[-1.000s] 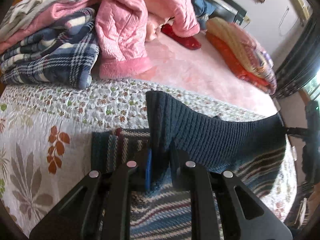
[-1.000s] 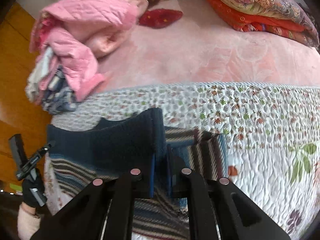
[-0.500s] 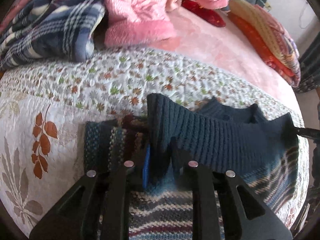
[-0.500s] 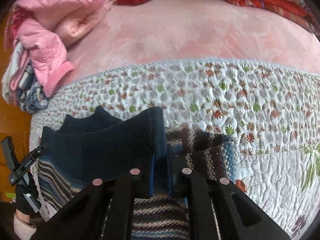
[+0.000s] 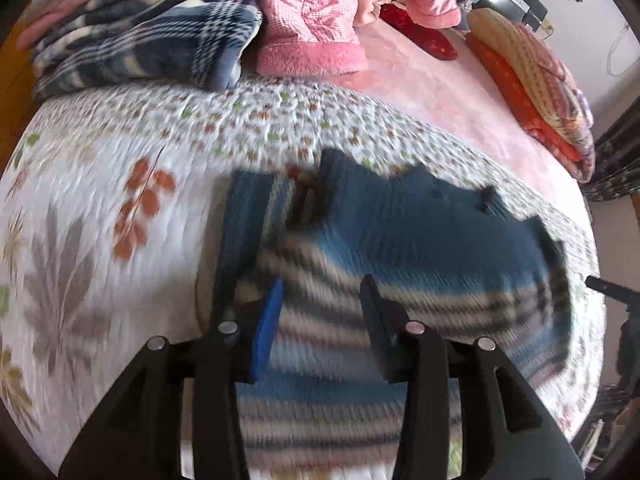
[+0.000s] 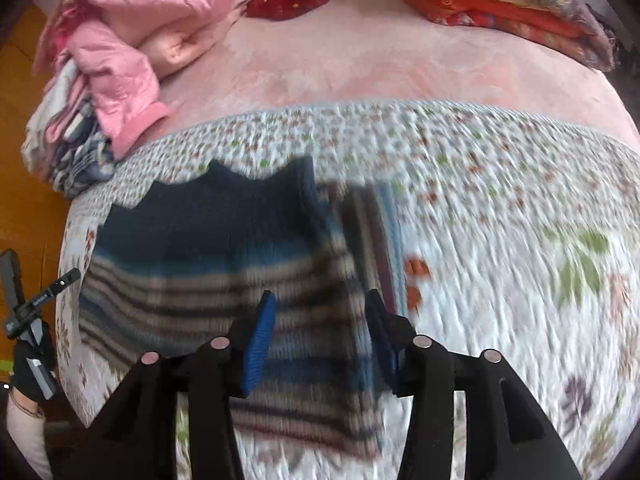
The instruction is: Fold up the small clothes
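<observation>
A small knitted sweater [image 5: 400, 248] with a dark blue band and blue, white and brown stripes lies folded over on the floral quilt [image 5: 100, 216]. A folded sleeve edge shows along its side in both views. My left gripper [image 5: 322, 286] stands open just above its striped part with nothing between the fingers. In the right wrist view the same sweater [image 6: 224, 256] lies flat, and my right gripper [image 6: 320, 300] is open over its striped right edge, empty. Both views are blurred by motion.
A heap of pink quilted clothes [image 5: 316, 12] and a plaid blue blanket [image 5: 160, 44] lies at the back left of the bed. Folded orange and patterned bedding [image 5: 532, 92] sits at the back right on the pink sheet [image 6: 400, 60]. A gloved hand [image 6: 28, 364] holds the other gripper.
Both grippers have opened and let go of the sweater's dark blue band, which has dropped flat over the striped part. Both cameras have drawn back a little.
</observation>
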### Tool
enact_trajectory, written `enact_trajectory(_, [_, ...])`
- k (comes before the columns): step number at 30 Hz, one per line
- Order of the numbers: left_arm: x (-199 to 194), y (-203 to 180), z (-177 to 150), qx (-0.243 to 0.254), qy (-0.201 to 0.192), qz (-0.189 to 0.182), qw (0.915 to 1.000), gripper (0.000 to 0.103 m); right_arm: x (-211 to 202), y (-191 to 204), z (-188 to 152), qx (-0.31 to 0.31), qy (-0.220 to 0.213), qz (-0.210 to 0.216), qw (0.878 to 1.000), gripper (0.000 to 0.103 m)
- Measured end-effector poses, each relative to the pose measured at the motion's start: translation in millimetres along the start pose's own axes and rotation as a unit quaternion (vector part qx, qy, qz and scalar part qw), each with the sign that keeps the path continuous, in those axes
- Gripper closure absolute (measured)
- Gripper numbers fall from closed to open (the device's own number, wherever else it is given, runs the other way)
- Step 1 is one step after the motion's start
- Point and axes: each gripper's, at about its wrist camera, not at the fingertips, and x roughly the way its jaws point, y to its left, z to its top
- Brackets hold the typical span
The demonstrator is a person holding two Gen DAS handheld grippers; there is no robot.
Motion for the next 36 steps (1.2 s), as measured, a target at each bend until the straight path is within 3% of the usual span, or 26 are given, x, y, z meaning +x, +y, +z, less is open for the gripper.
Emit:
enact_trajectory(3, [-22, 0, -31, -0.017, 0.010, -0.015, 0.9997, 0.058, -9, -3, -35, 0.011, 0.011, 0.017, 1.000, 0.051])
enact_trajectory(7, [-19, -7, -54, -0.013, 0.025, -0.012, 0.9995, 0.055, -5, -15, -66, 0.034, 0.029, 0.026, 0.999, 0.051])
enact_trajectory(10, [-7, -12, -61, -0.002, 0.028, 0.007, 0.9996, 0.055, 3, -20, -74, 0.035, 0.031, 0.003, 0.999, 0.051])
enact_trajectory(14, [2, -11, -62, -0.008, 0.022, 0.008, 0.9997, 0.055, 24, -29, -76, 0.053, 0.048, 0.005, 0.997, 0.051])
enact_trajectory(16, [5, -16, -61, 0.011, 0.014, 0.011, 0.9998, 0.055, 33, -33, -75, 0.060, 0.056, 0.007, 0.997, 0.056])
enact_trajectory(18, [10, -19, -61, 0.023, 0.013, 0.012, 0.9996, 0.055, 39, -35, -75, 0.069, 0.066, 0.034, 0.995, 0.079])
enact_trajectory(20, [16, -20, -61, 0.020, 0.021, 0.009, 0.9995, 0.055, 42, -37, -75, 0.076, 0.073, 0.031, 0.994, 0.087])
enact_trajectory(32, [47, -12, -65, 0.034, 0.050, 0.033, 0.9976, 0.055, 53, -49, -80, 0.069, 0.108, -0.003, 0.992, 0.090])
enact_trajectory(36, [43, -13, -62, 0.026, 0.046, 0.027, 0.9982, 0.055, 49, -46, -75, 0.068, 0.101, 0.010, 0.993, 0.083])
